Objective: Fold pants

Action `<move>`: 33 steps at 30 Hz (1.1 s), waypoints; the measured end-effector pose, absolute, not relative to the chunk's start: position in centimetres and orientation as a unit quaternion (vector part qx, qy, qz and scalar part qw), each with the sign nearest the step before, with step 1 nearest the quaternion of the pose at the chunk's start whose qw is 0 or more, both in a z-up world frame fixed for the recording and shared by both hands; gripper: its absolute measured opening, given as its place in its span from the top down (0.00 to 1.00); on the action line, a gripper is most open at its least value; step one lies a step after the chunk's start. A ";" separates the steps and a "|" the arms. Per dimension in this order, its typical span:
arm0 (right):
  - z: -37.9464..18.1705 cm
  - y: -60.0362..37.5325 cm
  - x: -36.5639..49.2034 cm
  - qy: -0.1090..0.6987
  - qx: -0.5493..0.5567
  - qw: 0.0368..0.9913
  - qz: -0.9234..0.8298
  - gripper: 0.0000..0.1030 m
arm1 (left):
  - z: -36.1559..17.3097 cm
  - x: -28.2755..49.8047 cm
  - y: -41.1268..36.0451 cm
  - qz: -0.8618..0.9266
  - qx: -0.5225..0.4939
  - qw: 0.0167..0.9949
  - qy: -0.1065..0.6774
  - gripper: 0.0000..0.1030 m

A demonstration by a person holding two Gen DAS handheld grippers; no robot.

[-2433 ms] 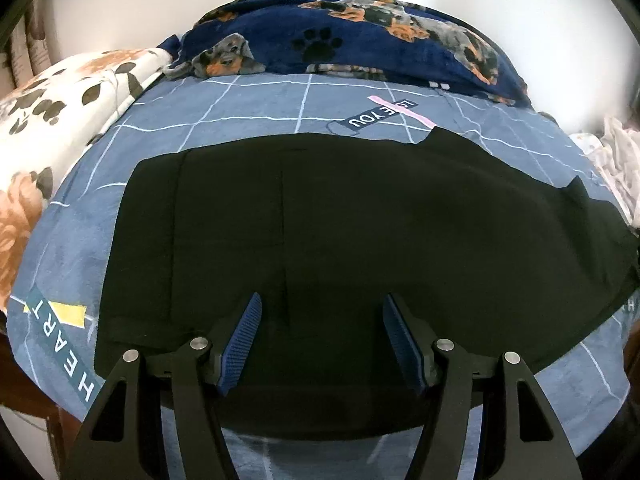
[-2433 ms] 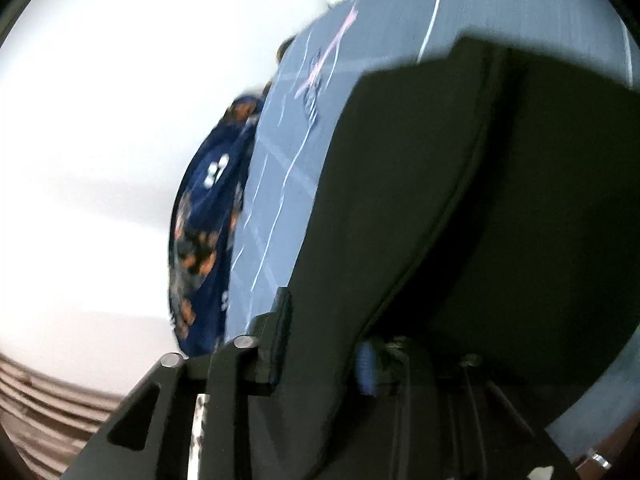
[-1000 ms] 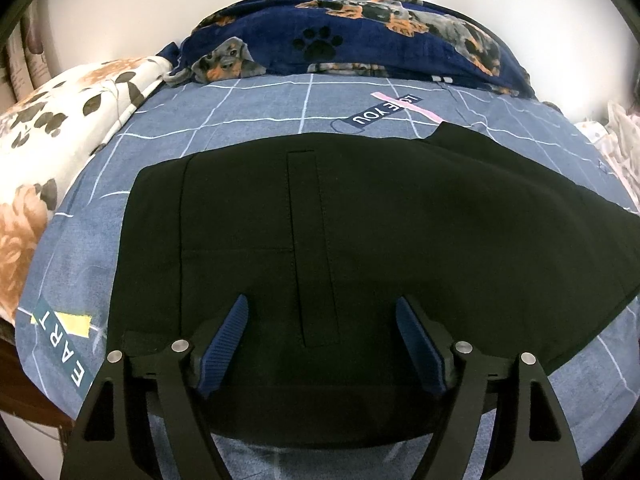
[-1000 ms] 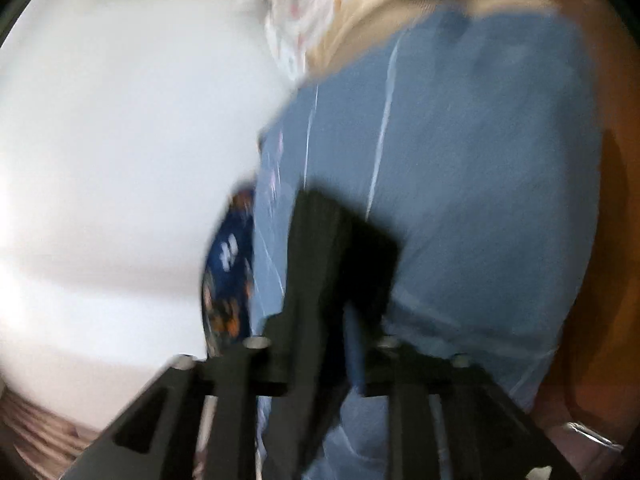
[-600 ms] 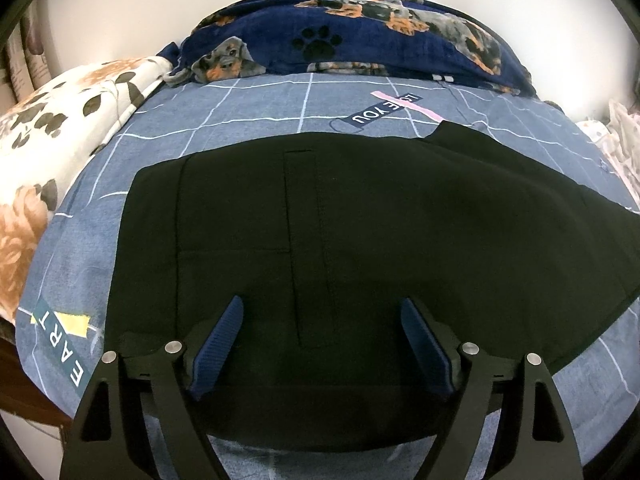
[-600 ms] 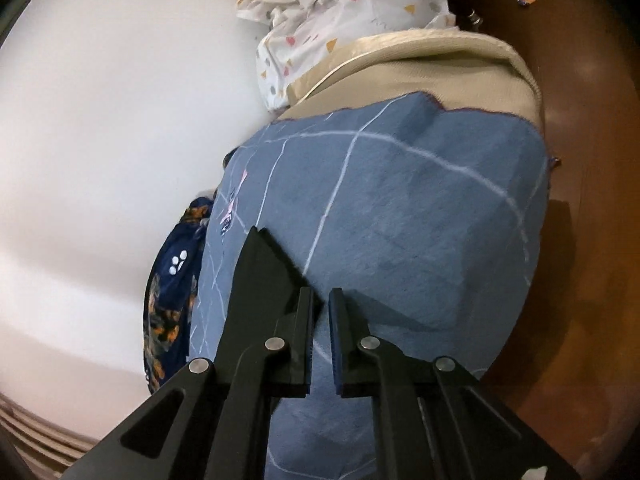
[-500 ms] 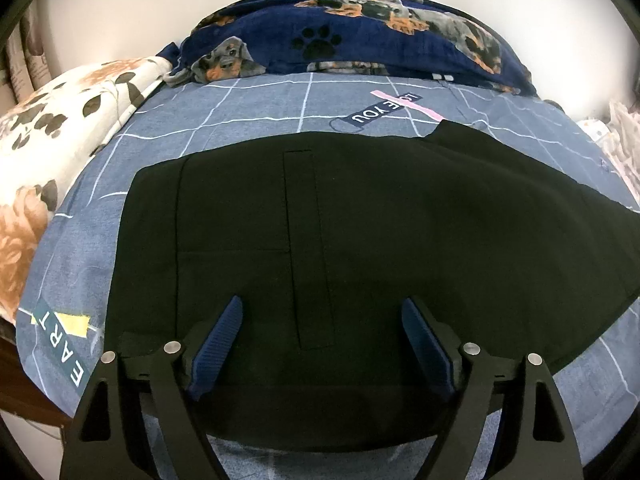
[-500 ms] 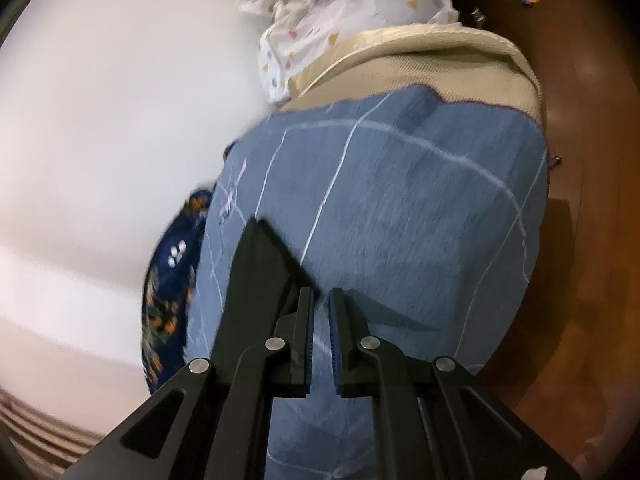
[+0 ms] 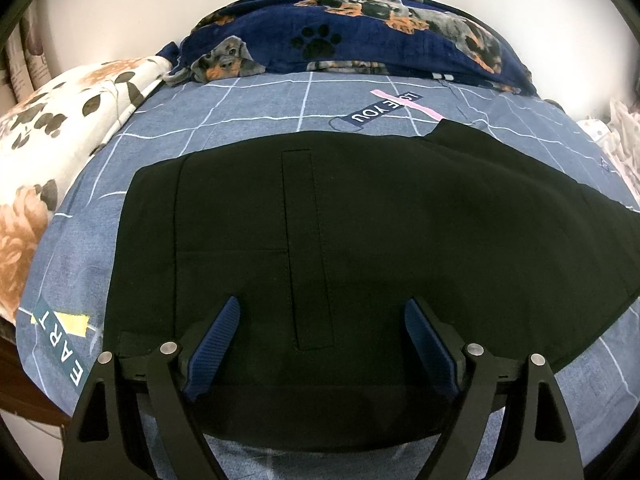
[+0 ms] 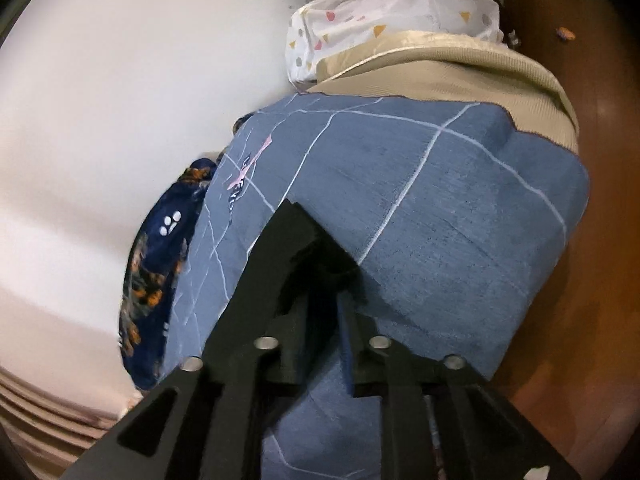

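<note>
Black pants (image 9: 360,232) lie flat across the blue checked bedsheet (image 9: 248,108), waistband toward the left. My left gripper (image 9: 320,308) hangs just above the near part of the pants, jaws wide open, nothing between the blue pads (image 9: 216,340). In the right wrist view a black corner of the pants (image 10: 280,248) lies on the sheet (image 10: 440,220) at the fingertips of my right gripper (image 10: 320,304). Its jaws are opening with a narrow gap. The cloth's edge sits at the tips, and the pads do not press on it.
A navy dog-print blanket (image 9: 360,36) lies bunched along the far wall, and a floral pillow (image 9: 48,140) sits at the left. Past the bed's right end are a beige cover (image 10: 460,68), a white patterned cloth (image 10: 380,0) and brown floor (image 10: 600,240).
The right gripper let go of the pants leg, shut empty beside it, then rolled, rose a little and parted its jaws. The left gripper stayed put and opened slightly wider.
</note>
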State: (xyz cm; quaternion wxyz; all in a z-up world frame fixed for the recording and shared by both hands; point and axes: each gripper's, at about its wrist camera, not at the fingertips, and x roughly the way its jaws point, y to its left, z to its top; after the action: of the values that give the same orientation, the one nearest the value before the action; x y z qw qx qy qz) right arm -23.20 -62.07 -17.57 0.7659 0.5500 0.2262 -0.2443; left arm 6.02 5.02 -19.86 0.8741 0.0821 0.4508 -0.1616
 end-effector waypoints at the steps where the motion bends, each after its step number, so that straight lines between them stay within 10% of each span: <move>1: -17.9 -62.1 -22.9 0.239 0.548 0.763 -0.246 0.78 | -19.9 6.0 5.0 -0.162 0.082 0.874 0.451 0.17; 33: -19.5 -63.5 -22.0 0.237 0.557 0.758 -0.244 0.99 | -17.5 6.0 7.8 -0.163 0.018 0.885 0.436 0.15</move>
State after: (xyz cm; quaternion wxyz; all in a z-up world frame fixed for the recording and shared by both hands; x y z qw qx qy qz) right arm -22.02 -63.52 -19.47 0.7577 0.5574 0.2365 -0.2435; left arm 6.02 7.78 -17.51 0.8848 0.0180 0.4361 -0.1630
